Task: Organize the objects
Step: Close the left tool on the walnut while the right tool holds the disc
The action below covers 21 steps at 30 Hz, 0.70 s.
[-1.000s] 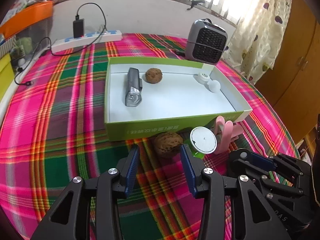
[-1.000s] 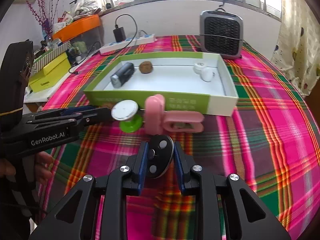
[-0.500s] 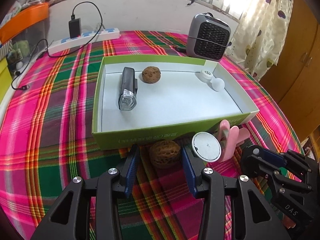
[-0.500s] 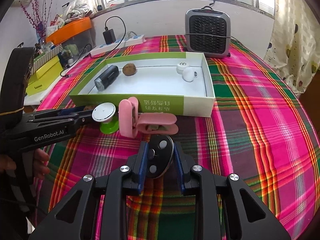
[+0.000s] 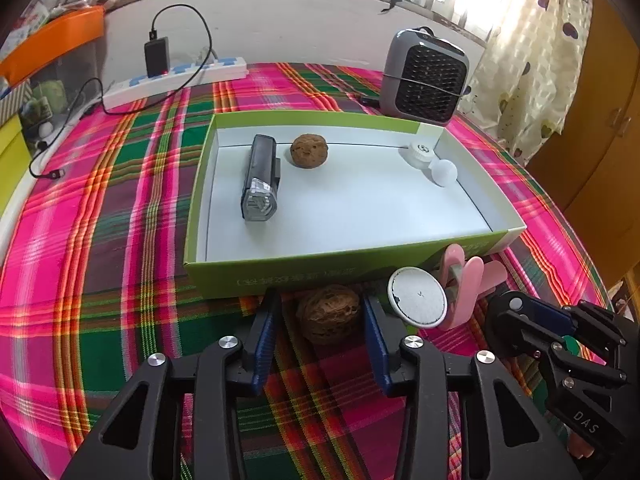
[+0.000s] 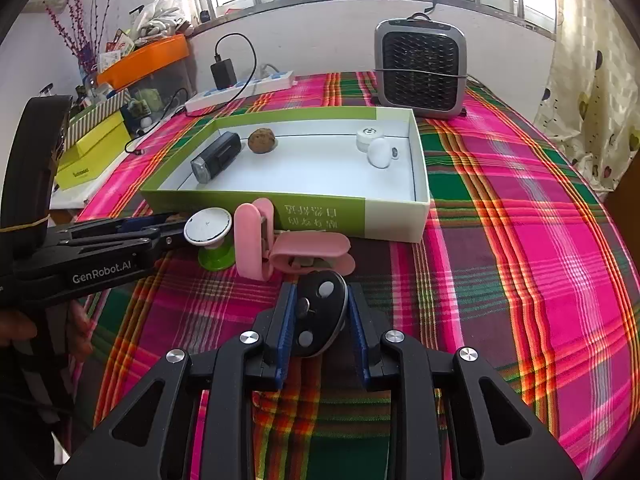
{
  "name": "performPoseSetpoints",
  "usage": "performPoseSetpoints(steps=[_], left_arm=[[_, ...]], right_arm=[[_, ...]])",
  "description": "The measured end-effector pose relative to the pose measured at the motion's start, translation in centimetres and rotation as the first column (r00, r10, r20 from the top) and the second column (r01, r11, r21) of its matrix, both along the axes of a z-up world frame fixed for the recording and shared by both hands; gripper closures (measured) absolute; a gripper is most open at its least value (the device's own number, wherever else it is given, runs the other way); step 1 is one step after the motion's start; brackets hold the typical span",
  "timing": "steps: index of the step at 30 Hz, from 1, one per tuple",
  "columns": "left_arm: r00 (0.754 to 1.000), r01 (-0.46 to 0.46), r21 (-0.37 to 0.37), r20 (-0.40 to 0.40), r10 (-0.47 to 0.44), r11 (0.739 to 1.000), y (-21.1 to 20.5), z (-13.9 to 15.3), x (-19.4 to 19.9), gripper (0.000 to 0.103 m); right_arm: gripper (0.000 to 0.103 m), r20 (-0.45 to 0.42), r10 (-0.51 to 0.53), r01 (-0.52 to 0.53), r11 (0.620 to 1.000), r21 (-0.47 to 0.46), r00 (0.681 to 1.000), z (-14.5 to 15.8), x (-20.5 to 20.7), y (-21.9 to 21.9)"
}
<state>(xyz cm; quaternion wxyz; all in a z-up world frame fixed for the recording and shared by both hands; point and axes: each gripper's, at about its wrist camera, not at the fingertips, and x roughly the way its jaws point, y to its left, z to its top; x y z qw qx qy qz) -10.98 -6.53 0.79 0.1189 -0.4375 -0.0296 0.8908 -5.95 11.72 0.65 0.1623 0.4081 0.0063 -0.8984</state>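
Straddling the walnut (image 5: 329, 313) at lower centre, just outside the green box (image 5: 280, 276), the left gripper (image 5: 320, 320) sits apart. Walnut looks hard, light, bumpy, likely rolls: pinch its widest middle. Right gripper (image 6: 320, 320) is clamped on a black disc (image 6: 318, 316).

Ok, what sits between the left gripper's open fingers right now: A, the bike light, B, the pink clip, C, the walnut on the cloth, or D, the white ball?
C: the left gripper is open with the walnut lying on the tablecloth between its fingers, just outside the green box.
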Motion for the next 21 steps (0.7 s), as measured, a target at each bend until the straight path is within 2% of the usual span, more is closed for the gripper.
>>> performPoseSetpoints(steps=[4, 21], left_arm=[[1.0, -0.012, -0.008, -0.002, 0.012, 1.0, -0.16, -0.05, 0.04, 0.073], [1.0, -0.011, -0.02, -0.01, 0.011, 1.0, -0.18, -0.12, 0.21, 0.073]], right_arm=[[0.076, 0.001, 0.002, -0.002, 1.0, -0.006, 1.0, -0.02, -0.02, 0.1], [0.076, 0.002, 0.003, -0.003, 1.0, -0.008, 1.0, -0.02, -0.05, 0.12]])
